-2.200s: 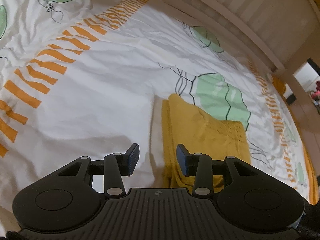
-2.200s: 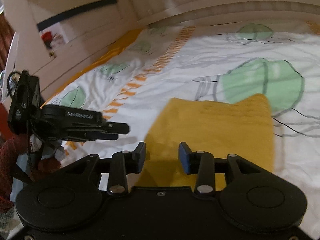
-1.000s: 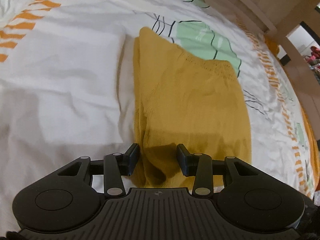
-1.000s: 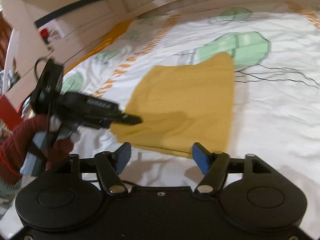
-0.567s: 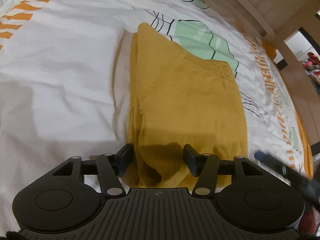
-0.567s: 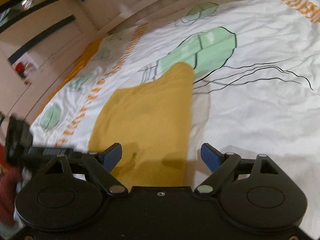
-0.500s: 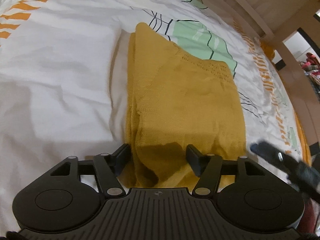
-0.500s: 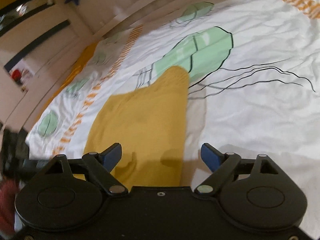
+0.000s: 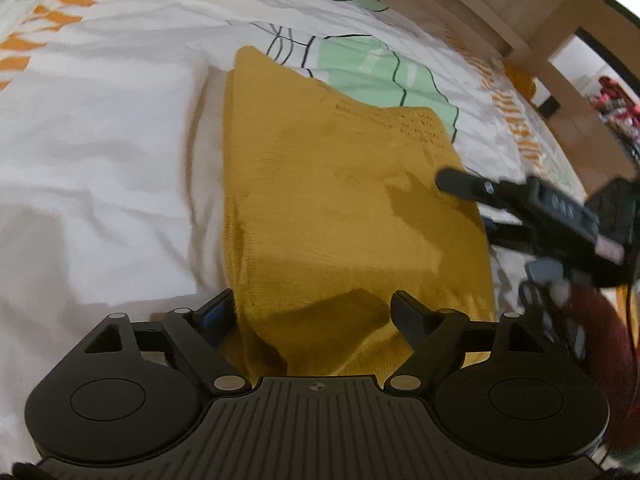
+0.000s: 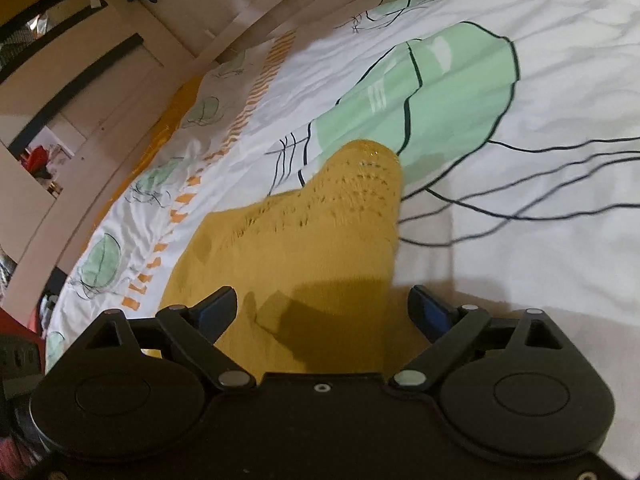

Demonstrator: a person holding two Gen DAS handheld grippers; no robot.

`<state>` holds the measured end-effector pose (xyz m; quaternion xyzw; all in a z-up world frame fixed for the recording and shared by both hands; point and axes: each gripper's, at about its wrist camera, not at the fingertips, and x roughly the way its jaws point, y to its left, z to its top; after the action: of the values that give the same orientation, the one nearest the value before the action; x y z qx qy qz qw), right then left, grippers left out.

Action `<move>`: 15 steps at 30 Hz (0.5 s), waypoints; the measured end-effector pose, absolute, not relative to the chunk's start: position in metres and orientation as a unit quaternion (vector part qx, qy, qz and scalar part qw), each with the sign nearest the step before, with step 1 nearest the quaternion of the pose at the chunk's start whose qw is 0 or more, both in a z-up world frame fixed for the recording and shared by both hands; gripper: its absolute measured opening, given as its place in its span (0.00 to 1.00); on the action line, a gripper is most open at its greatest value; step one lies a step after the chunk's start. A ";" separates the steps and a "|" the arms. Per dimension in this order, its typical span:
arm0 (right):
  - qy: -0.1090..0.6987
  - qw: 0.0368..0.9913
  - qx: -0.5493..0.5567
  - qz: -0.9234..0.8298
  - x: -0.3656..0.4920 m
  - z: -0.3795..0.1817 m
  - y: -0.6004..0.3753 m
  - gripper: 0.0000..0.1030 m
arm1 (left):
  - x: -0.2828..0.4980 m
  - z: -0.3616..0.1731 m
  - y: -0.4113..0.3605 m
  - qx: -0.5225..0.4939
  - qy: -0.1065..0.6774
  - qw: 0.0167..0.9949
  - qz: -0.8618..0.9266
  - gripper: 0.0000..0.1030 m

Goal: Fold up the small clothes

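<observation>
A mustard-yellow knitted garment (image 9: 340, 208) lies folded flat on the bed sheet (image 9: 100, 160); it also shows in the right wrist view (image 10: 304, 248). My left gripper (image 9: 312, 312) is open, its jaws standing either side of the garment's near corner. My right gripper (image 10: 324, 304) is open wide over the garment's near edge, with nothing held. The right gripper also shows in the left wrist view (image 9: 460, 184), reaching in from the right over the garment's right edge.
The sheet is white with green leaf prints (image 10: 432, 100) and orange stripes (image 9: 64, 20). A wooden bed rail (image 9: 460, 4) runs along the far side. Cupboards (image 10: 80, 80) stand to the left past the bed edge.
Both grippers have opened wider and moved in low over the yellow garment. The right gripper has swung in over the garment's right edge.
</observation>
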<state>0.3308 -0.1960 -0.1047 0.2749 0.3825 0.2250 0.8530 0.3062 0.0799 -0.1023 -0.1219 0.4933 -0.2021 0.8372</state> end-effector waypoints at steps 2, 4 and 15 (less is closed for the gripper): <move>0.382 0.849 0.281 0.232 0.336 -0.106 -0.196 0.93 | 0.306 -0.103 0.078 -0.117 0.492 0.838 -0.206 0.81; 0.381 0.847 0.282 0.239 0.342 -0.107 -0.195 0.95 | 0.308 -0.104 0.077 -0.119 0.491 0.837 -0.208 0.82; 0.374 0.854 0.262 0.249 0.348 -0.108 -0.184 1.00 | 0.311 -0.102 0.064 -0.092 0.493 0.841 -0.201 0.82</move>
<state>0.3482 -0.1843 -0.1081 0.2618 0.3744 0.2492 0.8539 0.3106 0.0644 -0.1025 -0.0918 0.4930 -0.2010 0.8415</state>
